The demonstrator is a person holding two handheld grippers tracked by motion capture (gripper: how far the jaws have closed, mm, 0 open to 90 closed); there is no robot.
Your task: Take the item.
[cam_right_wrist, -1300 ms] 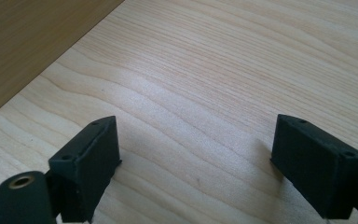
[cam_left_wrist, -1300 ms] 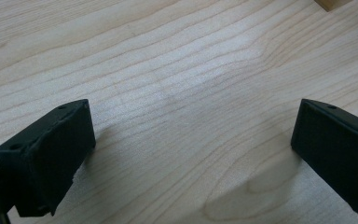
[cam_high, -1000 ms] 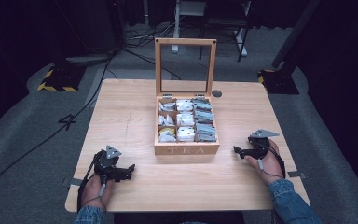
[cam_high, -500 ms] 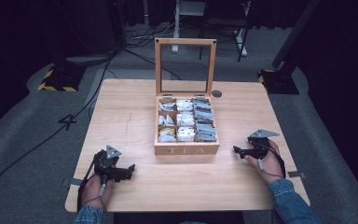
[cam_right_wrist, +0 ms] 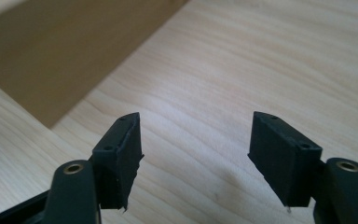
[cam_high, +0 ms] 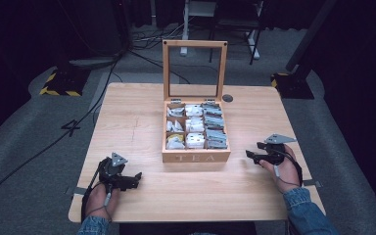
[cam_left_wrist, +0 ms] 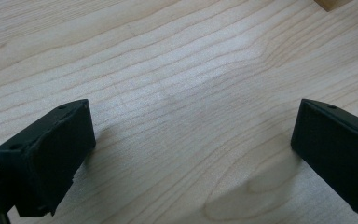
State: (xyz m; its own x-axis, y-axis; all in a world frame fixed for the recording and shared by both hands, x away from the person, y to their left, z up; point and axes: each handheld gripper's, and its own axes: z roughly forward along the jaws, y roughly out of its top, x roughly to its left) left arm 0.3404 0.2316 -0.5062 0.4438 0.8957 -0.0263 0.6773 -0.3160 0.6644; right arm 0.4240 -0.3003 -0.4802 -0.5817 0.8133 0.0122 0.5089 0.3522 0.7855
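Wooden box (cam_high: 196,156) mid-table (cam_high: 127,122), lid (cam_high: 194,68) upright, front reads "TEA"; sachets (cam_high: 196,128) fill its compartments. Left gripper (cam_high: 136,177) jaws wide, empty, near front-left edge. Right gripper (cam_high: 249,155) jaws wide, empty, just right of box. No other writing legible.

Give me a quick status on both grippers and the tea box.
Left gripper open, empty. Right gripper open, empty. Tea box between them, lid up. Nothing in the way.

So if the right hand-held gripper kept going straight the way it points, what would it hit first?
Probably the tea box: the right hand-held gripper, jaws open, points toward its front right corner across bare table. It might just skim past; depth is unclear.
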